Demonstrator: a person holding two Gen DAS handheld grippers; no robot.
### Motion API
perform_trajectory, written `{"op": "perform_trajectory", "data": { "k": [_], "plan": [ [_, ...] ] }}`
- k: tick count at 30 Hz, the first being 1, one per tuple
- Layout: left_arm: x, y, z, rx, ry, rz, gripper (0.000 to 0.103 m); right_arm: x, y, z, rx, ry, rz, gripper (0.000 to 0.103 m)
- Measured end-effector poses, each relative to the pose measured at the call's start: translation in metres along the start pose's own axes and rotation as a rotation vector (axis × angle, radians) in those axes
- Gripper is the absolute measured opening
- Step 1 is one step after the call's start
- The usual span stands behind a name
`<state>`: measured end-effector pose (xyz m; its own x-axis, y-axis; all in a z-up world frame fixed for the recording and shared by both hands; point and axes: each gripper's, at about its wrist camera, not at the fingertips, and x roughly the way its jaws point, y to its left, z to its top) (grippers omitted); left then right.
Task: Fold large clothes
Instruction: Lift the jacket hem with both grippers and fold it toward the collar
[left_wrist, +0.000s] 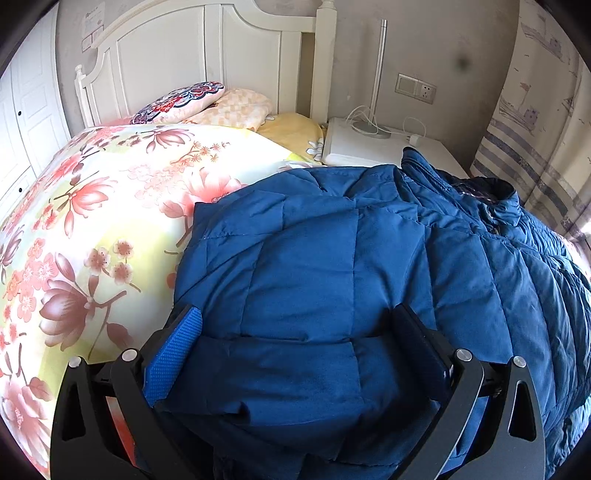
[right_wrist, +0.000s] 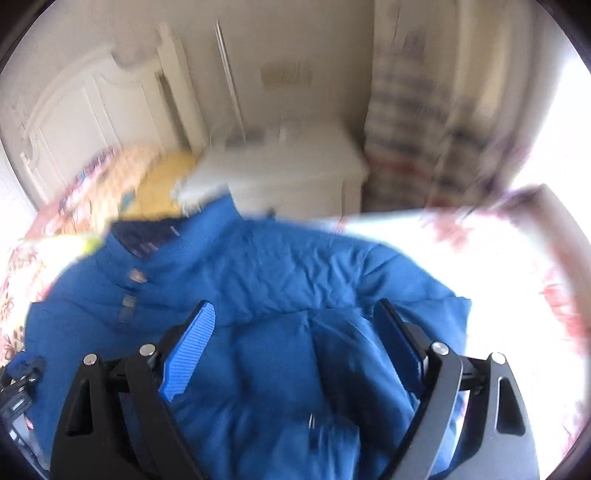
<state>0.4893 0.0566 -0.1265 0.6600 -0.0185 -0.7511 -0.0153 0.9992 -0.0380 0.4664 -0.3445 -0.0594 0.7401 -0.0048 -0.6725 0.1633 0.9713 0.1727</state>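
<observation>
A large blue quilted jacket (left_wrist: 332, 240) lies on the bed, its dark-lined collar (left_wrist: 495, 199) towards the nightstand. In the left wrist view my left gripper (left_wrist: 295, 314) stands wide, pointing down onto the jacket. A thick fold of the padding fills the gap between the fingers, and the blue pad (left_wrist: 184, 343) of the left finger is partly bare. The right wrist view is blurred by motion. There my right gripper (right_wrist: 294, 305) is open above the jacket (right_wrist: 277, 266), with nothing gripped and the collar (right_wrist: 147, 229) at the upper left.
The floral bed cover (left_wrist: 92, 221) spreads left of the jacket. Pillows (left_wrist: 177, 101) lie against the white headboard (left_wrist: 166, 55). A white nightstand (left_wrist: 369, 147) with a lamp and cables stands beyond the jacket. A striped curtain (left_wrist: 524, 147) hangs on the right.
</observation>
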Motion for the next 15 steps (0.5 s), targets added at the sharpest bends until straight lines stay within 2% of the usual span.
{"op": "perform_trajectory", "data": {
  "k": [2,4,5,6,8,9,12,13,14,15],
  "plan": [
    [0.0,0.0,0.0,0.0,0.0,0.001,0.099,-0.033,0.021,-0.015,-0.04,-0.041,0.055,0.092],
    [0.0,0.001,0.001,-0.003,0.0,-0.002,0.099,-0.053,0.051,-0.038,-0.174,-0.055,0.052,0.096],
    [0.001,0.001,0.001,-0.006,0.0,-0.005,0.099,-0.052,0.069,-0.053,-0.274,-0.021,0.035,0.098],
    [0.0,0.002,0.001,-0.011,-0.001,-0.011,0.099,-0.04,0.083,-0.07,-0.378,0.05,0.009,0.098],
    [0.0,0.002,0.001,-0.016,-0.001,-0.016,0.099,-0.012,0.093,-0.097,-0.467,0.152,-0.028,0.099],
    [0.0,0.003,0.001,-0.016,0.003,-0.02,0.099,-0.012,0.09,-0.103,-0.441,0.116,-0.011,0.1],
    [-0.011,0.004,0.001,-0.006,0.03,-0.008,0.097,-0.025,0.076,-0.095,-0.33,0.125,-0.004,0.099],
    [-0.027,0.006,-0.002,-0.022,0.012,-0.032,0.097,-0.038,0.074,-0.092,-0.294,0.114,0.009,0.099],
    [-0.052,0.005,-0.007,-0.036,-0.032,-0.112,0.097,-0.053,0.076,-0.092,-0.291,0.089,0.036,0.099],
    [-0.067,0.001,-0.013,-0.025,-0.053,-0.153,0.097,-0.07,0.08,-0.094,-0.307,0.055,0.049,0.099]
  ]
}}
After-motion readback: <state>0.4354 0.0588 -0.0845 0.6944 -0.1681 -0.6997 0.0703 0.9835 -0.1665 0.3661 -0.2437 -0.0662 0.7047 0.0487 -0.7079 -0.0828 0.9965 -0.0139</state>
